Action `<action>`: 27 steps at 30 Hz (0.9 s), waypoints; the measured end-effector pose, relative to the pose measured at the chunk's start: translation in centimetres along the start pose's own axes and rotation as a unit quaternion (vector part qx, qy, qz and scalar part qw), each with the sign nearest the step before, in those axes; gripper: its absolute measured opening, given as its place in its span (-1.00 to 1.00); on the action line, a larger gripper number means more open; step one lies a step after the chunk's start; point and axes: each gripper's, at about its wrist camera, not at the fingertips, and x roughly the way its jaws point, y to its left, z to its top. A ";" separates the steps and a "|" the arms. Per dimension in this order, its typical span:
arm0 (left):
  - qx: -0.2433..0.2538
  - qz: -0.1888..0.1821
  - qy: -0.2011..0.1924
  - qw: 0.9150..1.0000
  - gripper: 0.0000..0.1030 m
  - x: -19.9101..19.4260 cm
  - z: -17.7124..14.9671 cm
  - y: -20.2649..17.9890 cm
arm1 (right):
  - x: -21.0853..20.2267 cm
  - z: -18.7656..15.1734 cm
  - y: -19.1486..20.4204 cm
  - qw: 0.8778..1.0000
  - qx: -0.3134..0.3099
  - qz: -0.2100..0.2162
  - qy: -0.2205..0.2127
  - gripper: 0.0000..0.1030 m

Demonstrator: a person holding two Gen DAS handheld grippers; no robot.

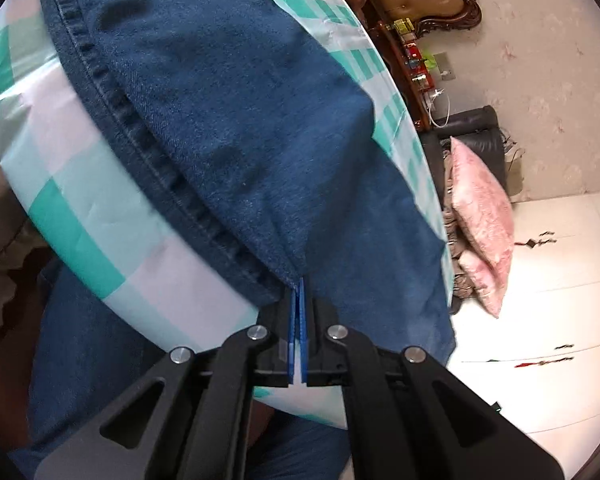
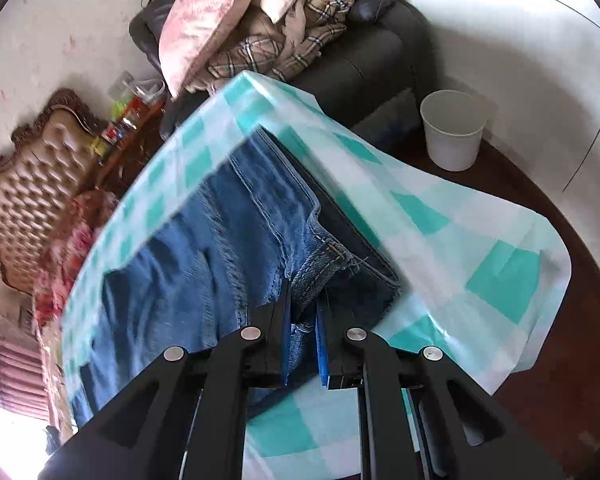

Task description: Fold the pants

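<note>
The desk (image 1: 100,208), under a teal-and-white checked cloth, carries the pants (image 1: 228,120), dark blue denim spread across most of its top, with one part spilling off the edge toward 5 o'clock in the left wrist view.

The left gripper (image 1: 299,284) has its jaws pressed together, pinching a thin edge of the denim at the desk's near rim. The right gripper (image 2: 303,304) has its jaws part-way closed on a thicker bunch of stitched seam, the fabric filling the gap between them. Both grips look set, so the step in hand seems to be the start of a fold: two points of the pants held, ready to be lifted and carried over. The next move probably calls for raising both hands together, keeping the cloth taut between them, and laying it down on the rest of the denim without dragging the slippery checked cover along.

Around the desk: a dark sofa (image 2: 364,52) at 12 o'clock in the right view, piled with a pink pillow (image 2: 196,20) and a plaid blanket (image 2: 300,32); a white cup (image 2: 452,132) at 2 o'clock, well apart from the pants; a tufted brown headboard (image 2: 32,184) at 9 o'clock. Nothing stands on the denim itself.
</note>
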 end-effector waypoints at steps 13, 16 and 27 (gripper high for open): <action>-0.005 -0.018 -0.022 1.000 -0.66 -1.7 1.6 3.0 | 2.7 -2.1 0.2 0.995 -0.046 -0.084 -0.019 -0.77; -0.037 -0.018 -0.086 0.995 -0.66 -5.5 5.2 5.8 | 2.7 -2.0 0.2 0.995 -0.045 -0.088 -0.017 -0.77; -0.119 0.020 -0.162 0.979 -0.59 -11.2 15.4 13.3 | 2.8 -2.1 0.6 0.993 -0.046 -0.105 -0.014 -0.76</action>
